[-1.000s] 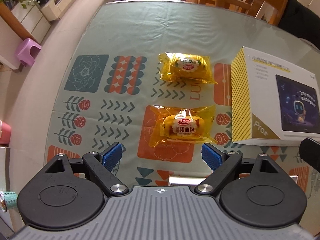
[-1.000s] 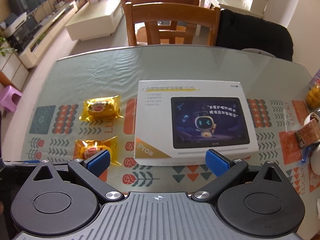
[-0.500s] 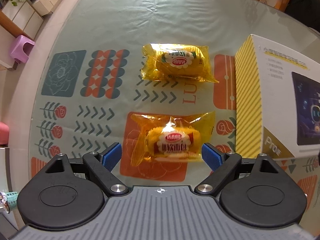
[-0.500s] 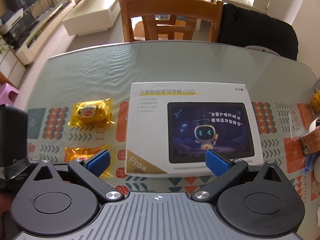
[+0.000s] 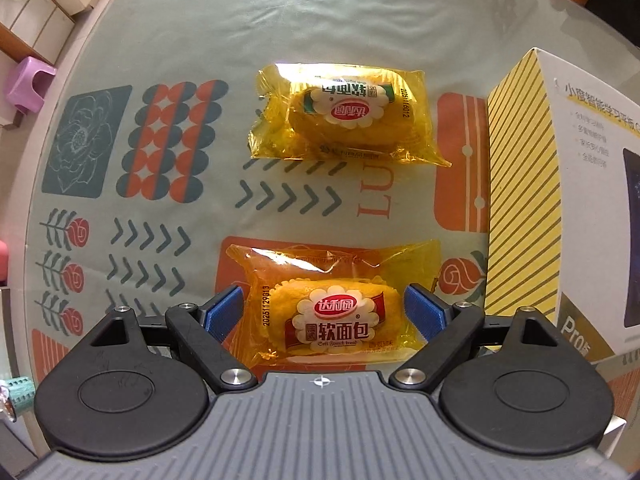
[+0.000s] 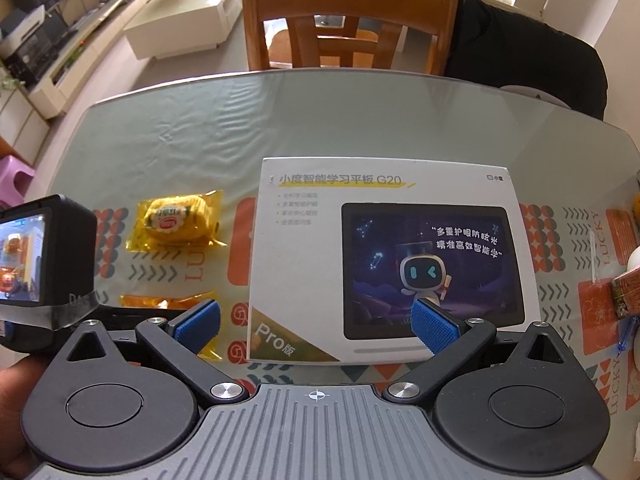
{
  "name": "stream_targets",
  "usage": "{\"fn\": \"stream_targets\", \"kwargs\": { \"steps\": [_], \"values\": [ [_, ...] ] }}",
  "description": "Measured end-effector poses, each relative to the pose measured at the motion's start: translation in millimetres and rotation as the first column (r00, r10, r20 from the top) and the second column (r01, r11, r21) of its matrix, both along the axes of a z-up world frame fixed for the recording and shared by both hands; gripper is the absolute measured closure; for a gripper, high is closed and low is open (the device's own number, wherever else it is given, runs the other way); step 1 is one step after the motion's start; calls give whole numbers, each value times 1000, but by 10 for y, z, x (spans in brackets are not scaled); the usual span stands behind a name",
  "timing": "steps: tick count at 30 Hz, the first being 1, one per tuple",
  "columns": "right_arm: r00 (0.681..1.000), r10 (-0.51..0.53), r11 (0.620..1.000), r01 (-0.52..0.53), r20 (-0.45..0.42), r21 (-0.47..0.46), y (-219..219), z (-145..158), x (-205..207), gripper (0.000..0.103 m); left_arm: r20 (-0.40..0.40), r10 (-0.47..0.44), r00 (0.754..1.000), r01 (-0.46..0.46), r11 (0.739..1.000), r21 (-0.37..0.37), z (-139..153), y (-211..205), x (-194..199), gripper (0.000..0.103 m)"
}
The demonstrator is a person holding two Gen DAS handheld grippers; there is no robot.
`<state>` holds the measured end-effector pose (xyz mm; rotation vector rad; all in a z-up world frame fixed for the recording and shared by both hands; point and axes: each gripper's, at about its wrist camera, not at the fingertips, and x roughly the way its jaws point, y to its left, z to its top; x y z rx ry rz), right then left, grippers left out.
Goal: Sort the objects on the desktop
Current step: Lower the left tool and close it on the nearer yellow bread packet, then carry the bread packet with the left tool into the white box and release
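Observation:
Two yellow-wrapped soft bread packs lie on the patterned tablecloth [image 5: 160, 216]. The near bread pack [image 5: 332, 316] sits between the blue pads of my left gripper [image 5: 323, 314], which is open and low around it; the pads stand at the wrapper's side edges. The far bread pack [image 5: 348, 116] lies behind it. A white tablet box [image 5: 520, 200] rests to the right. In the right wrist view my right gripper [image 6: 316, 328] hangs open over the near edge of the tablet box [image 6: 384, 256], holding nothing. The far bread pack [image 6: 176, 220] and a strip of the near bread pack [image 6: 168, 302] show at left.
The left gripper's camera body [image 6: 40, 256] and a hand [image 6: 16, 420] fill the left edge. A wooden chair [image 6: 344, 24] and a black garment [image 6: 528, 64] stand behind the table. A brown object [image 6: 626, 292] and a blue pen [image 6: 626, 334] lie at far right.
My left gripper has moved forward and down until the near bread pack lies between its open fingers. The right gripper edged closer to the box, and the left gripper's camera came into its view.

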<state>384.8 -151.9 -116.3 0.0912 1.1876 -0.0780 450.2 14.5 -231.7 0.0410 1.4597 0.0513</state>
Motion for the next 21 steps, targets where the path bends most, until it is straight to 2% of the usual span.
{"fn": "stream_targets", "kwargs": {
  "steps": [13, 15, 17, 21],
  "values": [
    [1000, -1, 1000, 1, -6, -1, -13, -27, -39, 0, 15, 25, 1000, -24, 999, -48, -101, 19, -60, 0],
    [1000, -1, 1000, 1, -7, -1, -15, -32, -45, 0, 11, 37, 999, -36, 997, -65, -65, 62, -20, 12],
    [1000, -1, 1000, 1, -6, -1, -14, -26, -59, 0, 27, 24, 999, -23, 999, -40, 0, 31, -55, 18],
    [1000, 0, 1000, 0, 8, 3, 5, 46, -133, 0, 47, 10, 999, -9, 1000, -13, 121, 3, -144, 21]
  ]
}}
